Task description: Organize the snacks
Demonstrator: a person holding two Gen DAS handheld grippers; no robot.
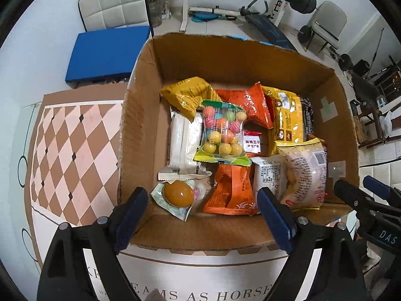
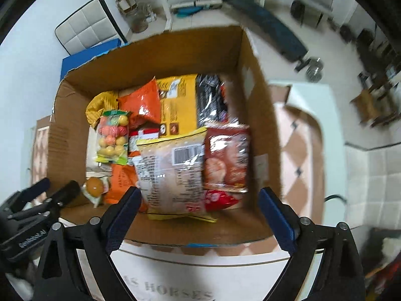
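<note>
An open cardboard box holds many snack packs. In the left wrist view I see a clear bag of coloured candy balls, orange packs, a yellow bag, a white pack and an egg-yolk snack. My left gripper is open and empty above the box's near wall. In the right wrist view the box shows a large pale bag and a red pack. My right gripper is open and empty over the near wall.
The box sits on a table with a brown and pink diamond-pattern cloth. A chair with a blue cushion stands behind. Gym equipment fills the far room. The right gripper shows at the left view's right edge.
</note>
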